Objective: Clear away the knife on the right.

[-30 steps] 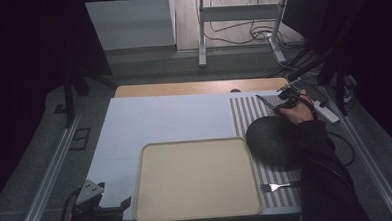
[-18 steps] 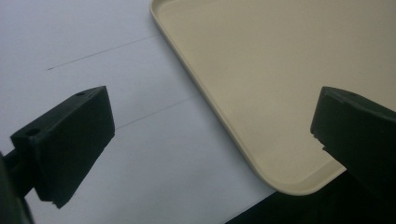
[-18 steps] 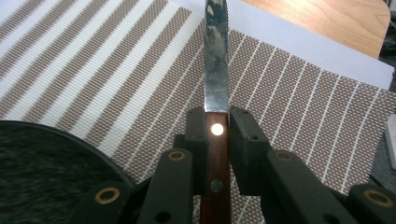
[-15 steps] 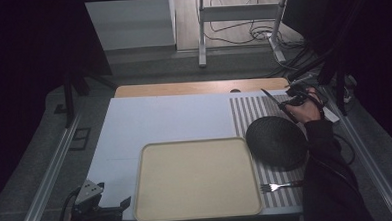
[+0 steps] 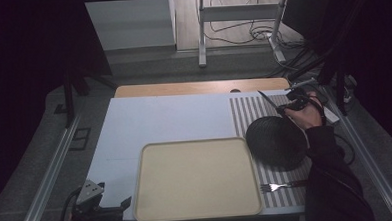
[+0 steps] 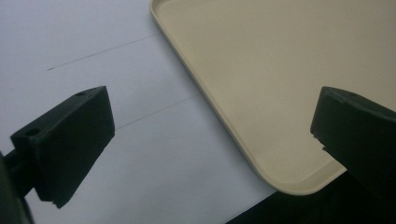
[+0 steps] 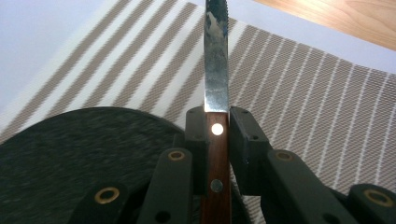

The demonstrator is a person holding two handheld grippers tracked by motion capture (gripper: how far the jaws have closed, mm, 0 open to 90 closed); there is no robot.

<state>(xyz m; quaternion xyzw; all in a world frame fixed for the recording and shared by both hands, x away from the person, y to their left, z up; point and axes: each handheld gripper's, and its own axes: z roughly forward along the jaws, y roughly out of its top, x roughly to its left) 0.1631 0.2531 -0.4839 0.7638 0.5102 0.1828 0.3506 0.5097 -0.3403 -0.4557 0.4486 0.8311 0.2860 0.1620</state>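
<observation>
The right gripper (image 5: pixel 290 105) has been carrying the knife (image 7: pixel 216 79) steadily away from the person over the last second: it was hovering just above the far rim of the dark round plate (image 5: pixel 275 141), and now it is standing clear of that rim, over the striped placemat (image 5: pixel 244 113) near the table's far right corner. The plate, the fork (image 5: pixel 275 187) at the near edge of the mat and the cream tray (image 5: pixel 197 183) are all sitting where they were, so the only thing travelling is the knife. I am reading that as a knife being picked up and moved off the setting, with its set-down spot not yet reached; the tray looks a likely target, but that is my guess. In the right gripper view the two black jaws are pressing together on the knife's brown riveted handle, the steel blade pointing straight ahead over the stripes, the plate lying low to the left. The right hand (image 5: pixel 308 116) is reaching far forward, sleeve stretched along the table's right side. The left gripper (image 5: pixel 100 209) is resting low at the near left corner, just beside the tray, its jaws standing wide apart with nothing between them.
</observation>
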